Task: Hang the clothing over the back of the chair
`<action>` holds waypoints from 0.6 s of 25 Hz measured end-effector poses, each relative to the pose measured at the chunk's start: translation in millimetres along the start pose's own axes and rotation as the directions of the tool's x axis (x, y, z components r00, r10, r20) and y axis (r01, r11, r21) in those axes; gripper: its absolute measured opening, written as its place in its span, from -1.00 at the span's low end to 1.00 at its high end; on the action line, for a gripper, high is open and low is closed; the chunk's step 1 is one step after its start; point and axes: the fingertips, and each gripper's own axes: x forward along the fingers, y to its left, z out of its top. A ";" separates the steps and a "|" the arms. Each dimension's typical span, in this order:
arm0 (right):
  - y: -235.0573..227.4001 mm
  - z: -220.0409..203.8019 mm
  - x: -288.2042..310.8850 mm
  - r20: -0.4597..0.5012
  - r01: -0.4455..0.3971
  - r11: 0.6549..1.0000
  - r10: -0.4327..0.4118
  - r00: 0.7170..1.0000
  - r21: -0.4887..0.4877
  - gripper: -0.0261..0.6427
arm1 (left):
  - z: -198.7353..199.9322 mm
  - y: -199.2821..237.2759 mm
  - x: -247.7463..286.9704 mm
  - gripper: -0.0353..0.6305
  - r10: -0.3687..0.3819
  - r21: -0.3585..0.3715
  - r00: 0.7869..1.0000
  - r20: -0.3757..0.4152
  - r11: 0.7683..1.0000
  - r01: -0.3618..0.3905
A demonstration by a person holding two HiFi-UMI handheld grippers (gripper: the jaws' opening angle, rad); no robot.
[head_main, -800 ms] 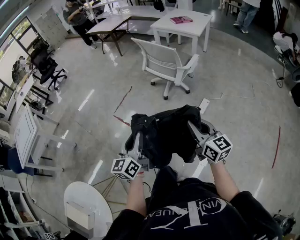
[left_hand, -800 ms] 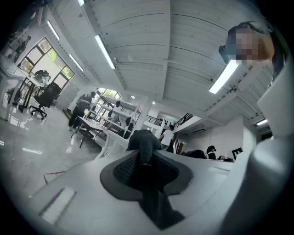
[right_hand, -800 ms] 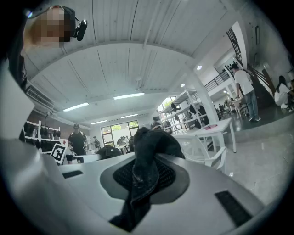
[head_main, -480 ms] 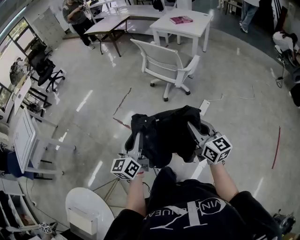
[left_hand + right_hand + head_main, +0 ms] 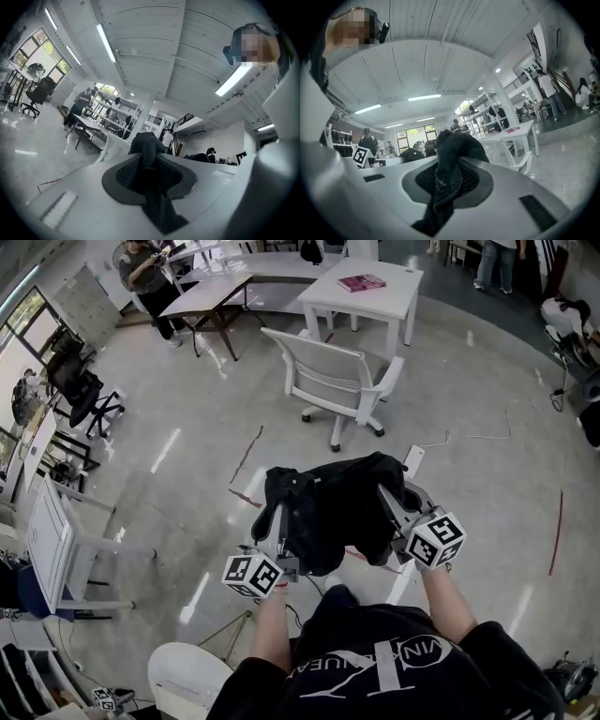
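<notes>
A black garment (image 5: 333, 507) hangs bunched between my two grippers in the head view, held up over the floor. My left gripper (image 5: 278, 510) is shut on its left edge, and dark cloth (image 5: 149, 161) is pinched between the jaws in the left gripper view. My right gripper (image 5: 384, 491) is shut on the right edge, with a fold of dark fabric (image 5: 447, 171) squeezed between its pads. The white swivel chair (image 5: 333, 381) stands ahead on the floor, its back (image 5: 319, 360) turned toward me, well apart from the garment.
A white table (image 5: 370, 292) with a pink book (image 5: 362, 282) stands behind the chair, a brown-legged table (image 5: 211, 298) to its left. A person (image 5: 150, 277) stands at far left. A round white table (image 5: 187, 685) is near my left side. Cables (image 5: 478, 435) lie on the floor.
The whole scene has slid slightly down and right in the head view, so the chair looks a bit nearer. Both grippers keep the same hold on the garment.
</notes>
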 end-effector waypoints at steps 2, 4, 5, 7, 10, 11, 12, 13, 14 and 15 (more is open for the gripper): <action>0.2 2.1 11.9 0.008 0.011 1.000 -0.011 1.000 0.000 -0.74 | 6.6 10.3 6.3 -0.66 -0.014 0.006 1.000 -0.003 1.000 0.014; 2.1 4.9 24.7 0.018 0.017 1.000 -0.017 1.000 -0.002 -0.74 | 13.8 20.6 10.3 -0.66 -0.026 0.012 1.000 -0.001 1.000 0.026; 3.8 6.3 31.8 0.024 0.018 1.000 -0.018 1.000 -0.003 -0.74 | 17.4 25.9 11.4 -0.66 -0.030 0.015 1.000 0.000 0.999 0.030; 8.0 8.2 46.9 0.033 0.016 1.000 -0.016 0.999 -0.011 -0.74 | 24.0 37.3 12.4 -0.66 -0.036 0.018 0.999 0.002 0.999 0.036; 13.8 9.1 72.4 0.038 0.009 1.000 -0.008 0.999 -0.028 -0.74 | 35.1 56.9 13.3 -0.66 -0.030 0.014 0.999 0.010 0.999 0.030; 16.1 9.1 80.5 0.039 0.005 1.000 -0.004 0.999 -0.027 -0.74 | 38.9 62.9 12.9 -0.66 -0.025 0.010 1.000 0.015 1.000 0.025; 18.7 9.0 87.9 0.040 0.000 1.000 0.001 0.999 -0.025 -0.74 | 42.2 68.3 12.0 -0.66 -0.020 0.006 1.000 0.021 1.000 0.020; 21.5 8.8 94.5 0.040 -0.007 1.000 0.008 0.999 -0.023 -0.74 | 44.8 73.3 10.8 -0.66 -0.016 0.004 1.000 0.026 1.000 0.016; 24.4 8.4 100.8 0.038 -0.014 1.000 0.015 0.999 -0.022 -0.74 | 46.8 78.2 9.5 -0.66 -0.012 0.003 0.999 0.031 1.000 0.012; 27.0 8.2 106.8 0.036 -0.022 0.999 0.022 0.999 -0.023 -0.74 | 48.6 83.4 8.2 -0.66 -0.008 0.002 0.999 0.037 1.000 0.008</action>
